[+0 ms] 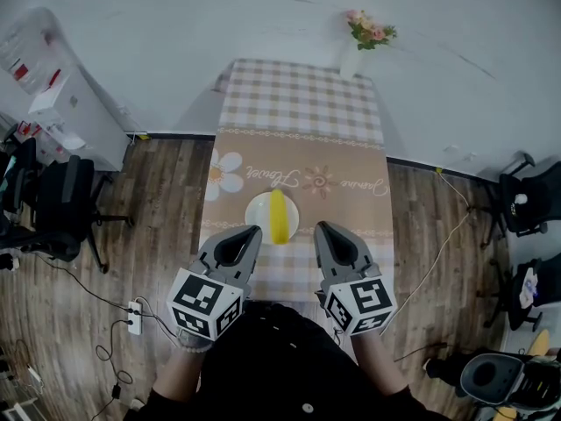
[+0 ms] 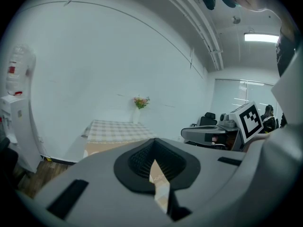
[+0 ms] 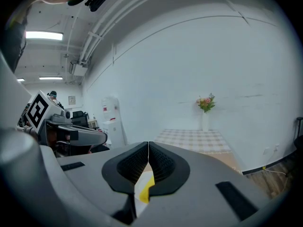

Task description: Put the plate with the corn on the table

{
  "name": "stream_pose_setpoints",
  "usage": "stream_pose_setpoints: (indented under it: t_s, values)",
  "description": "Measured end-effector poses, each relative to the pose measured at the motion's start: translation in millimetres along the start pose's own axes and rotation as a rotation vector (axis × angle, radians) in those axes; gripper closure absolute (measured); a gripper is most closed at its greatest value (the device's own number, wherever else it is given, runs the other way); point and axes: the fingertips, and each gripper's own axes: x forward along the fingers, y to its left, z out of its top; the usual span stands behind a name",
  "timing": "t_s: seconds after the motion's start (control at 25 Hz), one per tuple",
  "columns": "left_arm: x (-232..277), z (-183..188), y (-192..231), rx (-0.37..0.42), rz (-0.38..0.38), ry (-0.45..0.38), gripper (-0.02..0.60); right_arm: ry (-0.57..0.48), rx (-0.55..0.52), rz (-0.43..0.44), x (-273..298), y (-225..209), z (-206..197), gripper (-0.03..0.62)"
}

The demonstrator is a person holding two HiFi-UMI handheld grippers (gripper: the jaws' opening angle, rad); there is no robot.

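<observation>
A white plate (image 1: 256, 213) with a yellow corn cob (image 1: 278, 217) lying on it rests on the table (image 1: 298, 121), near its front edge, on the beige floral band of the tablecloth. My left gripper (image 1: 253, 231) hovers just left of and nearer than the plate, jaws shut and empty. On the other side, my right gripper (image 1: 321, 227) sits just right of the plate, also shut with nothing in it. In the right gripper view a sliver of the corn (image 3: 146, 188) shows below the shut jaws (image 3: 148, 146). The left gripper view shows its shut jaws (image 2: 154, 143) over tablecloth.
A vase of pink flowers (image 1: 368, 33) stands at the table's far right corner. A water dispenser (image 1: 53, 103) and a black chair (image 1: 61, 204) are at the left, more chairs (image 1: 526, 200) at the right. A power strip (image 1: 134, 317) and cables lie on the wooden floor.
</observation>
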Motion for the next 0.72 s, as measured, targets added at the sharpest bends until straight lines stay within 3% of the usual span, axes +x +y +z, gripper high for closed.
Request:
stream_pose_setpoints:
  t_s: [0.72]
  values:
    - [0.8, -8.7, -1.0, -0.003, -0.007, 0.023, 0.568, 0.024, 0.024, 0.017, 1.8, 4.7, -9.8, 0.551]
